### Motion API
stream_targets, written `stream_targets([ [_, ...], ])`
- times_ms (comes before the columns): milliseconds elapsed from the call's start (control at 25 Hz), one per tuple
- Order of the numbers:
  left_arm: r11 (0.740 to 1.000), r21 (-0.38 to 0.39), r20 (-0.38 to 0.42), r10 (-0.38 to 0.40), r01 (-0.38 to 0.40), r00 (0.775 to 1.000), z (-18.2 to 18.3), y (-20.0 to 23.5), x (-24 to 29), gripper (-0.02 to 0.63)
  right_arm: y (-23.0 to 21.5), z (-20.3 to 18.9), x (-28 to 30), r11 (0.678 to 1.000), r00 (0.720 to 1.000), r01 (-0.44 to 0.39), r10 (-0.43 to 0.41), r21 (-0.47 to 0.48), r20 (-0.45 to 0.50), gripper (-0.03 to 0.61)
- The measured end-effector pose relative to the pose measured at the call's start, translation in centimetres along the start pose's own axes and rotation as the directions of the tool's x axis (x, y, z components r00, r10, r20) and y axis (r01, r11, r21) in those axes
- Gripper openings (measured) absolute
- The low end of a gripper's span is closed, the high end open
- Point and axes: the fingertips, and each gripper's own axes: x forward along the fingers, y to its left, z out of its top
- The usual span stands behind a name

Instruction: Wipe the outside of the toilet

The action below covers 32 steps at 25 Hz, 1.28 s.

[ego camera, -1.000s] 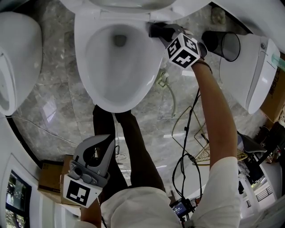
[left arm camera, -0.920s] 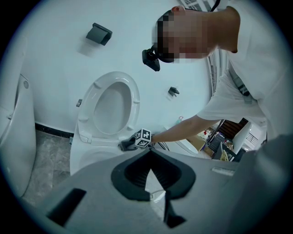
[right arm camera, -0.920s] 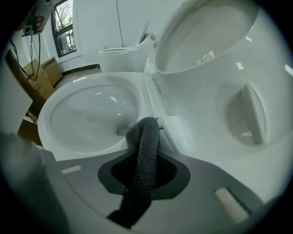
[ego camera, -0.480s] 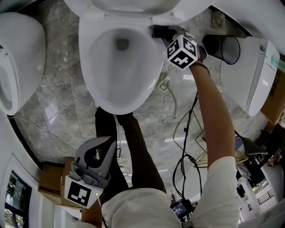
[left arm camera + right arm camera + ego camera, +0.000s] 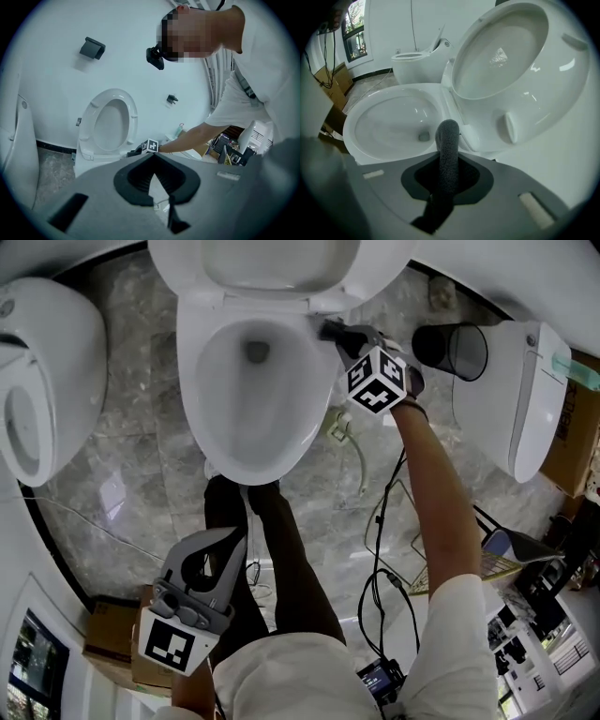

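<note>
A white toilet (image 5: 251, 381) with its lid (image 5: 511, 61) raised fills the top of the head view. My right gripper (image 5: 331, 330) is shut on a dark grey cloth (image 5: 446, 140). It holds the cloth against the toilet's right rear rim, beside the seat hinge. The rolled cloth sticks out past the jaws over the bowl (image 5: 393, 123) in the right gripper view. My left gripper (image 5: 228, 538) hangs low at the person's side, far from the toilet. Its jaws are shut with nothing between them, and its own view shows the left gripper (image 5: 153, 158) pointing towards the toilet (image 5: 105, 126).
A black waste bin (image 5: 452, 349) stands right of the toilet. Other white toilets stand at the left (image 5: 47, 381) and right (image 5: 525, 399). Cables (image 5: 375, 521) trail over the marble floor. A cardboard box (image 5: 111, 652) sits at the lower left.
The head view has pulled back a little, so the toilet looks smaller. The right gripper stays with the cloth at the right rear rim. The left gripper has not moved.
</note>
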Motion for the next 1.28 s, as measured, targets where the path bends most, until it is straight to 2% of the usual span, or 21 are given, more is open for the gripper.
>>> stream_targets([
  [160,0.999,0.032,0.017,-0.003,0.002,1.000,2.0,-1.1,-1.7,-0.002,0.1,0.9,-3.8,0.999,0.999,0.030,-0.032,0.044,0.027,0.061],
  [320,0.998,0.059,0.029,-0.007,0.005,1.000,4.0,-2.5,-3.7,-0.002,0.4,2.1,-8.5,0.989,0.995,0.062,-0.072,0.137,0.074,0.061],
  [720,0.993,0.114,0.069,-0.012,0.004,0.998,10.2,-6.4,-9.0,-0.002,2.8,5.2,-21.5,0.930,0.966,0.109,-0.182,0.350,0.182,0.060],
  [880,0.988,0.151,0.088,-0.026,0.013,0.996,12.9,-8.0,-11.0,-0.002,4.0,6.4,-27.3,0.895,0.944,0.129,-0.243,0.428,0.223,0.060],
  [1120,0.971,0.237,0.138,-0.061,0.027,0.989,18.1,-9.9,-13.7,-0.002,4.7,8.4,-36.2,0.827,0.894,0.157,-0.351,0.540,0.279,0.060],
  [1280,0.961,0.274,0.150,-0.072,0.029,0.986,20.5,-11.3,-15.4,-0.002,6.3,9.6,-41.9,0.803,0.864,0.169,-0.400,0.571,0.307,0.060],
])
